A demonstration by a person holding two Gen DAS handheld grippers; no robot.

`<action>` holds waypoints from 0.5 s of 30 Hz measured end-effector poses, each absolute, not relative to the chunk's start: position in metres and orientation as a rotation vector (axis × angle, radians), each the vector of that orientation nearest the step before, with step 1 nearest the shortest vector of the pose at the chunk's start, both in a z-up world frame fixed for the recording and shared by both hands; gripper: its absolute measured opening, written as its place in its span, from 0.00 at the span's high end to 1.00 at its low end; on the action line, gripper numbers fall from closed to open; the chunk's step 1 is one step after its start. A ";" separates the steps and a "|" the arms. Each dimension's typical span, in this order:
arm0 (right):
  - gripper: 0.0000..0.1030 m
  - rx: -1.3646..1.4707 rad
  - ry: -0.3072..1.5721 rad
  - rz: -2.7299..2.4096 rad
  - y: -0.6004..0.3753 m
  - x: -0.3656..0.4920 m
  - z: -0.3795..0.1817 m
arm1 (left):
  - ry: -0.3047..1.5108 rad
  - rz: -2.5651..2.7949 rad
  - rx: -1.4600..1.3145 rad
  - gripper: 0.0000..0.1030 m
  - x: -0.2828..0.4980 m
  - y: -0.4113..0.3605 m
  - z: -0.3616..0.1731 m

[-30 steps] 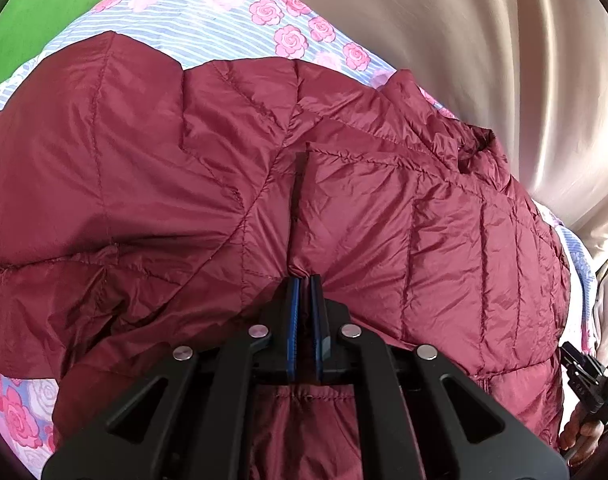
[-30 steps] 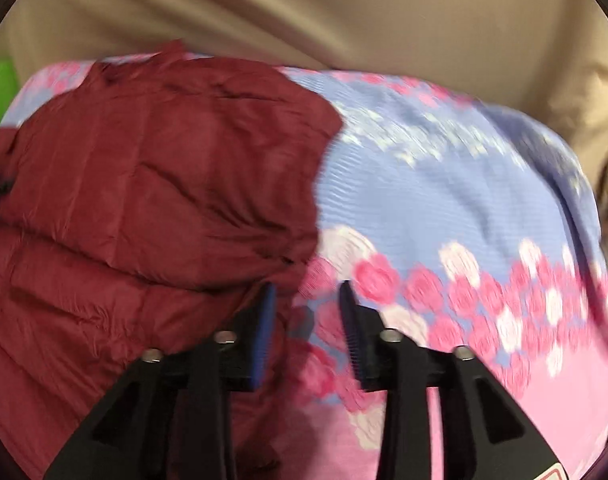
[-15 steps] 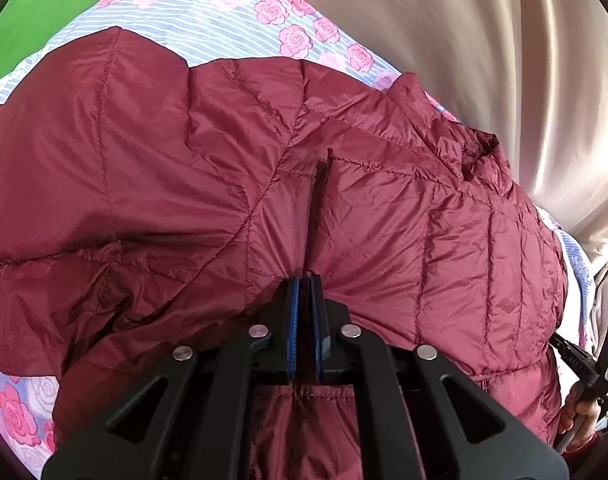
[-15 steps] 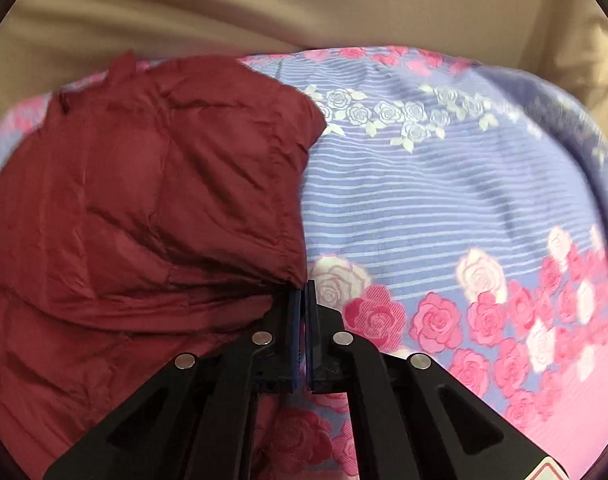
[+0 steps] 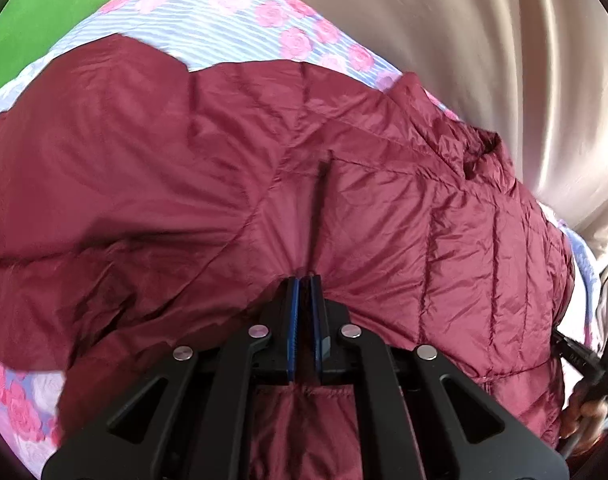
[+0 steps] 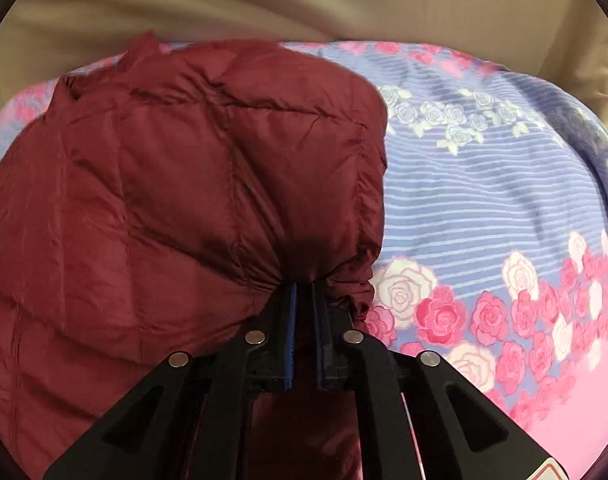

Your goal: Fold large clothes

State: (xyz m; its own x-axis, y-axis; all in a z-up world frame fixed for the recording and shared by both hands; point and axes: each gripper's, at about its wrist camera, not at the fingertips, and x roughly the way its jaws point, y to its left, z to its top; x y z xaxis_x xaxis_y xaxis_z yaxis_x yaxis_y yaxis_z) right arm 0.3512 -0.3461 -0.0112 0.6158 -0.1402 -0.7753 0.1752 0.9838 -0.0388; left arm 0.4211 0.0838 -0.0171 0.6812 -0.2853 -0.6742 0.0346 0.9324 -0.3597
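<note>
Progress since a second ago: your right gripper (image 6: 304,292), which was apart over the floral bedsheet (image 6: 483,200), now pinches the maroon puffer jacket (image 6: 176,184), jaws easing open slightly. Your left gripper (image 5: 304,284) stays clamped on the jacket, spread across the bedsheet. Beige curtain (image 5: 483,48) behind. No readable writing.

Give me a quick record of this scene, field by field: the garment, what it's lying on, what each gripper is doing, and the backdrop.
garment: maroon quilted jacket, puffy and creased
surface: floral bedsheet, blue stripes with pink and white roses
left gripper: shut on a pinch of jacket fabric
right gripper: jaws easing open slightly, jacket edge still pinched between them
backdrop: beige curtain
fold stage: jacket bunched, not yet flat
</note>
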 end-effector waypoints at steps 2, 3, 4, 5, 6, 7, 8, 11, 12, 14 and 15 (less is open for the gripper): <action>0.90 0.023 0.886 -0.199 -0.336 0.342 -0.001 | 0.800 -0.170 -0.359 0.86 0.409 0.099 -0.013; 0.88 0.019 0.872 -0.189 -0.332 0.333 0.005 | 0.793 -0.178 -0.381 0.76 0.401 0.109 -0.008; 0.86 0.012 0.855 -0.162 -0.325 0.322 0.012 | 0.777 -0.176 -0.404 0.67 0.389 0.125 -0.001; 0.81 0.007 0.845 -0.141 -0.320 0.313 0.016 | 0.754 -0.145 -0.413 0.48 0.377 0.142 0.005; 0.79 0.004 0.836 -0.118 -0.314 0.301 0.018 | 0.713 -0.078 -0.416 0.40 0.361 0.168 0.014; 0.75 0.000 0.826 -0.084 -0.305 0.286 0.019 | 0.692 -0.028 -0.418 0.29 0.353 0.189 0.019; 0.70 0.001 0.821 -0.061 -0.298 0.274 0.019 | 0.679 0.022 -0.423 0.21 0.345 0.211 0.023; 0.68 0.011 0.829 -0.003 -0.280 0.248 0.010 | 0.685 0.211 -0.493 0.16 0.330 0.299 0.020; 0.68 0.012 0.833 0.004 -0.275 0.241 0.006 | 0.693 0.256 -0.526 0.16 0.328 0.321 0.016; 0.68 0.017 0.832 0.010 -0.267 0.227 -0.001 | 0.697 0.378 -0.647 0.16 0.318 0.382 0.001; 0.68 0.013 0.831 0.007 -0.263 0.223 -0.003 | 0.688 0.430 -0.730 0.16 0.311 0.412 -0.009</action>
